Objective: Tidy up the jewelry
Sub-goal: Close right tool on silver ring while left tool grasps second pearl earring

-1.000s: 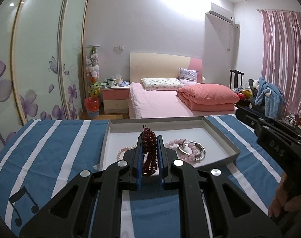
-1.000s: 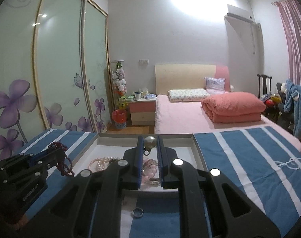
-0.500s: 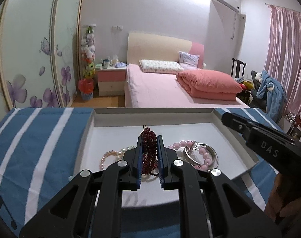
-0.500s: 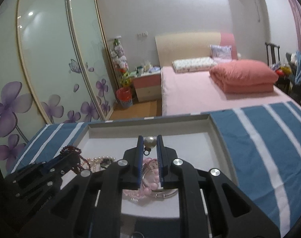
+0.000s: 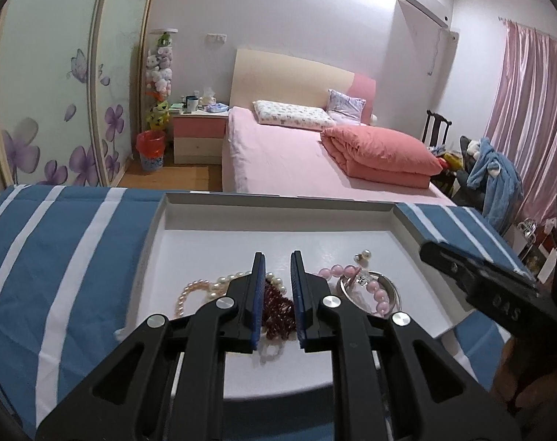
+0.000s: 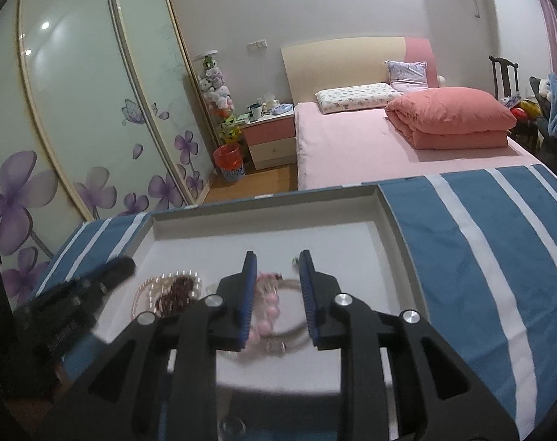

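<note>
Left wrist view first: the left gripper (image 5: 277, 257) is low over the white tray (image 5: 278, 198), which sits on the blue striped cloth (image 5: 76, 257). Its pads are clenched on the dark red bead bracelet (image 5: 278, 305), a bunched loop of small glossy beads. The bunch hangs down between the fingers onto the pearl strand (image 5: 194, 288) at the tray's near left. To the right lie the pink bead bracelet (image 5: 339, 269), looped through the silver bangle (image 5: 390, 286), and just beyond them a small pearl earring (image 5: 365, 255). I judge this piece delivered but not yet let go

Right wrist view (blurrier, so I trust it less): the right gripper (image 6: 277, 257) hangs over the same tray and its jaws are opening. Nothing is pinched between them. Through the gap I only see the pink beads and bangle lying on the tray floor below, with a small pale blob near the right fingertip that I take for the earring. The red bracelet and pearls show at the near left, beside the other tool

Overall I'd call the job well along, with five pieces inside the tray. What's left is freeing the red bracelet and perhaps untangling the heap, since everything crowds the near half. Whether more waits on the near cloth I cannot tell, because the rig hides it
</note>
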Action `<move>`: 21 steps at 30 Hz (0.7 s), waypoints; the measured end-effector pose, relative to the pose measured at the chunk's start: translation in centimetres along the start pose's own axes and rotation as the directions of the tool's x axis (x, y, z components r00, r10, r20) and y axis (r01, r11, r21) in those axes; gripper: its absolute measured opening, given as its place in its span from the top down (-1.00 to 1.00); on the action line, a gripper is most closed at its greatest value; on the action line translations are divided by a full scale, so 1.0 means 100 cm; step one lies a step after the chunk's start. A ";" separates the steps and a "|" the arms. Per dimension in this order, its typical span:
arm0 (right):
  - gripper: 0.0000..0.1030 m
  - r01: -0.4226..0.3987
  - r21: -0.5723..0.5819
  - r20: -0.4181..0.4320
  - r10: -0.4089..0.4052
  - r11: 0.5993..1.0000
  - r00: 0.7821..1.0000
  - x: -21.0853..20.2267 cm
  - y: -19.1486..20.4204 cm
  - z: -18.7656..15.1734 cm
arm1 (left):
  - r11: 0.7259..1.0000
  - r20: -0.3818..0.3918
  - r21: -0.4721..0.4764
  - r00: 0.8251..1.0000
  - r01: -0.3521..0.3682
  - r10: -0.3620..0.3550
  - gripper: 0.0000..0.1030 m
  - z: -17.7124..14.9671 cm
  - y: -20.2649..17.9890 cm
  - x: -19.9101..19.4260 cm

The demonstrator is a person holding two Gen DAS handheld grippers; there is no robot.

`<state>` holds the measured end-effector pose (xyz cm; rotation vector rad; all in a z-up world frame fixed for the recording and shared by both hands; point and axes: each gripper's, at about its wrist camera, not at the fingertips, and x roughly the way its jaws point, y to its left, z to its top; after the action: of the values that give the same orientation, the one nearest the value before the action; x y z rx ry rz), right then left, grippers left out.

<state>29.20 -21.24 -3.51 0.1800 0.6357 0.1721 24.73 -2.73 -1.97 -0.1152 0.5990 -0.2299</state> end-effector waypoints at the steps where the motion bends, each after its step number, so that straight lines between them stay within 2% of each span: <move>1: 0.52 -0.002 -0.009 -0.005 0.002 1.000 1.000 -0.003 0.000 -0.003 | 1.000 0.005 -0.001 1.000 -0.001 0.001 0.70 -0.001 0.003 -0.006; 3: 0.52 -0.011 -0.030 -0.022 0.010 0.999 1.000 -0.012 0.001 -0.011 | 1.000 0.008 0.006 1.000 -0.008 0.008 0.70 -0.004 0.008 -0.016; 5: 0.52 -0.026 -0.053 -0.058 0.023 0.998 0.998 -0.020 0.003 -0.023 | 1.000 0.001 0.013 1.000 -0.022 0.022 0.55 -0.009 0.014 -0.025; 6: 0.47 -0.035 -0.059 -0.076 0.030 0.998 0.997 -0.021 0.006 -0.026 | 1.000 -0.005 0.013 1.000 -0.027 0.027 0.41 -0.012 0.016 -0.029; 7: 0.41 -0.050 -0.065 -0.103 0.043 0.997 0.994 -0.023 0.008 -0.033 | 0.999 -0.014 0.012 0.999 -0.033 0.033 0.35 -0.017 0.020 -0.035; 13: 0.35 -0.102 -0.137 -0.241 0.066 0.985 0.968 -0.027 0.025 -0.073 | 0.998 -0.095 0.030 0.993 -0.061 0.064 0.35 -0.043 0.034 -0.045; 21: 0.35 -0.094 -0.240 -0.309 0.015 0.966 0.951 -0.014 0.051 -0.093 | 0.996 -0.129 0.009 0.987 -0.093 0.093 0.34 -0.055 0.046 -0.050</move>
<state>22.00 -15.53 -8.93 -0.0783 0.9106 0.3375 18.44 2.79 -4.55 -0.0695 0.7310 -0.1485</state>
